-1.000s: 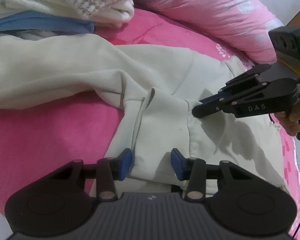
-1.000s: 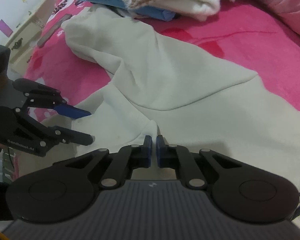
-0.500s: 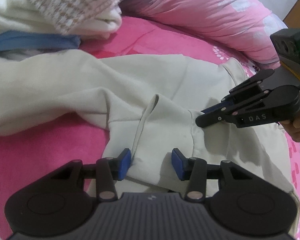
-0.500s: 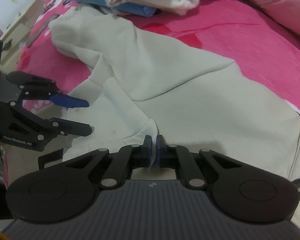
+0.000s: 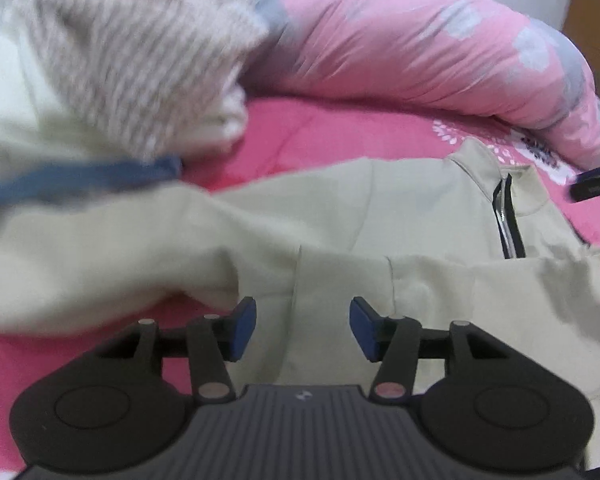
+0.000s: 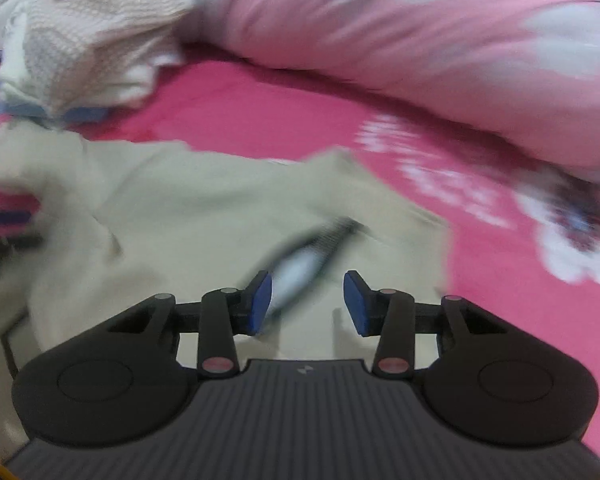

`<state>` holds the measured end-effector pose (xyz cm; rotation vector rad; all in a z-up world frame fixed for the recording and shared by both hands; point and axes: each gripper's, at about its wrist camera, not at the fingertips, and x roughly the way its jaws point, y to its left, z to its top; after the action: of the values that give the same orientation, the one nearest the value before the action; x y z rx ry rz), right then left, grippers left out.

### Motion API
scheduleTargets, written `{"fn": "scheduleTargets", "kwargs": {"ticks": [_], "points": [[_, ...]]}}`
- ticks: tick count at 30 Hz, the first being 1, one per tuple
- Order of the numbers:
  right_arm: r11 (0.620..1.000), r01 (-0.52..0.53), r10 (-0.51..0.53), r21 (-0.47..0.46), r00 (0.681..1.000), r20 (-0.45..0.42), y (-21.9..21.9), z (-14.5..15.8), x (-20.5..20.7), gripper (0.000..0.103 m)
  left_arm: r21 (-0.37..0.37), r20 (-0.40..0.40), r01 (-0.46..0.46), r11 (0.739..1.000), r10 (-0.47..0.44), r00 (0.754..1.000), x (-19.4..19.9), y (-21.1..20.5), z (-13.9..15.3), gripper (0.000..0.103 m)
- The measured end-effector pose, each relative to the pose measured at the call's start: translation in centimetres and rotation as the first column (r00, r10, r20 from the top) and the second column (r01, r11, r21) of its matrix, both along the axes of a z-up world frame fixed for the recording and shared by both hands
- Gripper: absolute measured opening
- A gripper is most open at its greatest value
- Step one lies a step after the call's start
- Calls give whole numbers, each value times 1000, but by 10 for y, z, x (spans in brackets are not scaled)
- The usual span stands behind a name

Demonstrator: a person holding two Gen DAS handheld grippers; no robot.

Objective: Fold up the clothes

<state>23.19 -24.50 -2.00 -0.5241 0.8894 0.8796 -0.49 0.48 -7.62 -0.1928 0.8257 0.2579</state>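
- While the cream pullover (image 5: 340, 216) lies spread on the pink bed (image 5: 332, 136) below the pillow (image 5: 420, 40), a fold looks just finished.
- Left gripper (image 5: 302, 328) and right gripper (image 6: 306, 304) have just been opening, fingers apart and empty.
- Next: pick a fresh edge.

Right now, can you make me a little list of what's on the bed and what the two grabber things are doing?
surface: pink bedsheet
garment being folded: cream zip-neck sweatshirt, spread flat, one sleeve folded across its body
zipper: at the collar, partly open
other clothes: heap with a checked knit on top, beyond the sweatshirt
bedding: pink flowered quilt along the far side
left gripper: jaws open, have just been opening, over the folded sleeve, not pinching it
right gripper: jaws open, have just been opening, nothing gripped, near the zipper; picture blurred
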Motion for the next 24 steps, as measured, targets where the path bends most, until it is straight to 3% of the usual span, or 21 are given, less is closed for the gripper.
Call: {"fn": "scheduleTargets", "kwargs": {"ticks": [3, 8, 12, 14, 19, 21, 24], "points": [[1000, -10, 11, 26, 1000, -16, -38, 7, -16, 38, -9, -23, 75, 997, -75, 997, 12, -17, -3, 53], [999, -16, 13, -35, 997, -79, -64, -34, -21, 27, 17, -67, 148, 989, -147, 987, 34, -44, -16, 53], [985, 153, -159, -83, 985, -66, -91, -87, 19, 18, 73, -113, 128, 989, -119, 986, 43, -49, -31, 55], [961, 276, -275, -1, 954, -118, -113, -99, 45, 5, 84, -118, 123, 989, -112, 987, 46, -49, -35, 57], [922, 383, -376, 62, 921, -101, -142, -82, 49, 7, 103, -132, 119, 988, -105, 986, 48, -51, -36, 59], [942, 323, -313, 91, 943, -111, -150, -65, 28, 9, 106, -133, 108, 988, -94, 987, 49, -52, -36, 60], [988, 120, -106, 97, 985, -139, -150, -51, -17, 9, 107, -133, 91, 990, -77, 988, 51, -54, -36, 62]]}}
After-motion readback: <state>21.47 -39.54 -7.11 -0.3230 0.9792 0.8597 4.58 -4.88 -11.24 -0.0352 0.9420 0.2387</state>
